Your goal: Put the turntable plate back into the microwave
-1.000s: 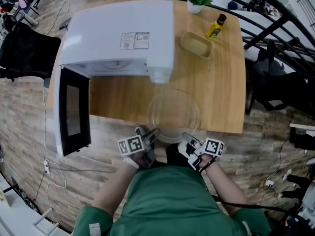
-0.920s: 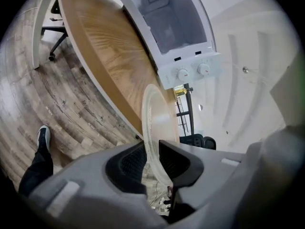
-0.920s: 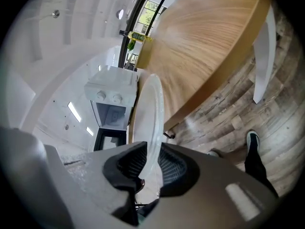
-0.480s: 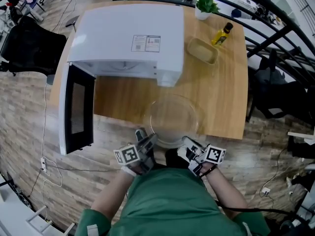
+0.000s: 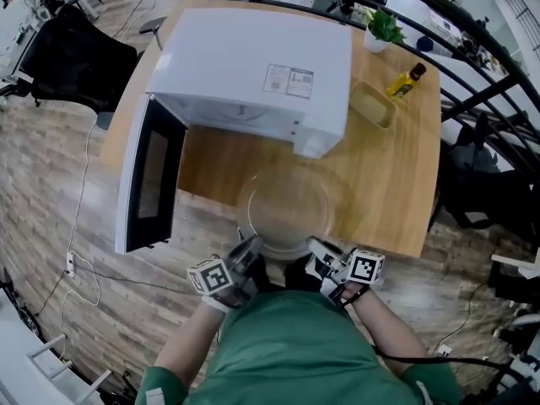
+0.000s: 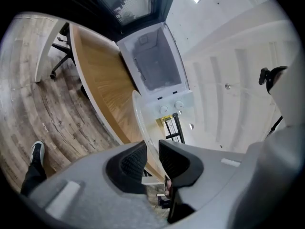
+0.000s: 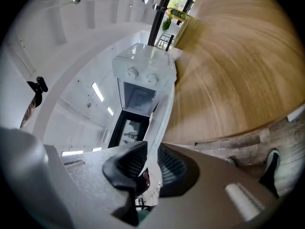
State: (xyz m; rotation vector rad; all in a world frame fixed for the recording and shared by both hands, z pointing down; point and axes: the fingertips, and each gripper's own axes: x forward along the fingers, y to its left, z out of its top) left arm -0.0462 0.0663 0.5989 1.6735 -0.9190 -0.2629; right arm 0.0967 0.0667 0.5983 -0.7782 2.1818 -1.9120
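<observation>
The turntable plate [image 5: 284, 211] has risen from the table [image 5: 390, 191] at its near edge.

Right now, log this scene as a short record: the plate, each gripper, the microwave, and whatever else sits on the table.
plate: clear glass plate, held by its near rim over the near part of the table
left gripper: shut on the plate's rim
right gripper: shut on the plate's rim; its jaws have just eased slightly wider
microwave: white, on the table, door swung open
other items: potted plant, yellow bottle, tan dish, all at the far right corner
</observation>
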